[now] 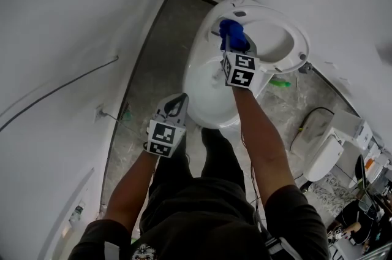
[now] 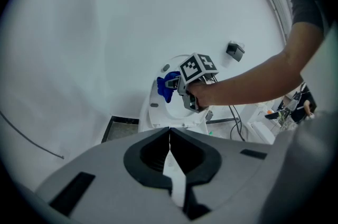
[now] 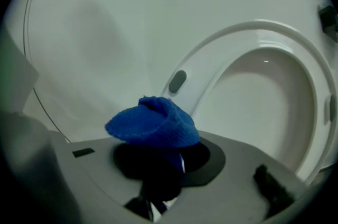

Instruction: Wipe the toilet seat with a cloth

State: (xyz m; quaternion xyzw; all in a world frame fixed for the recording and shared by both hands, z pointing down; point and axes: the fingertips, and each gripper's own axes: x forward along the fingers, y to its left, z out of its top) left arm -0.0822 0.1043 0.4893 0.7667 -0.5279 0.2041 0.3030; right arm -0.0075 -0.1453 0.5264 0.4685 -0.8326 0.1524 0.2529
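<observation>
The white toilet seat point(image 1: 299, 39) stands raised above the bowl point(image 1: 205, 88). My right gripper point(image 1: 232, 39) is shut on a blue cloth point(image 1: 233, 33), held against the seat's upper left part. In the right gripper view the cloth point(image 3: 153, 125) bulges out of the jaws in front of the seat ring point(image 3: 211, 67), beside a grey bumper point(image 3: 177, 81). My left gripper point(image 1: 178, 103) hangs shut and empty by the bowl's front left. From the left gripper view, its closed tips point(image 2: 170, 134) point toward the toilet point(image 2: 158, 106) and the cloth point(image 2: 166, 85).
White walls close in on the left and far side, with a cable point(image 1: 61, 88) and a socket point(image 1: 99, 111) on the left one. Grey tiled floor point(image 1: 153, 56) surrounds the toilet. A green item point(image 1: 280, 83) and a white fixture point(image 1: 324, 154) lie to the right.
</observation>
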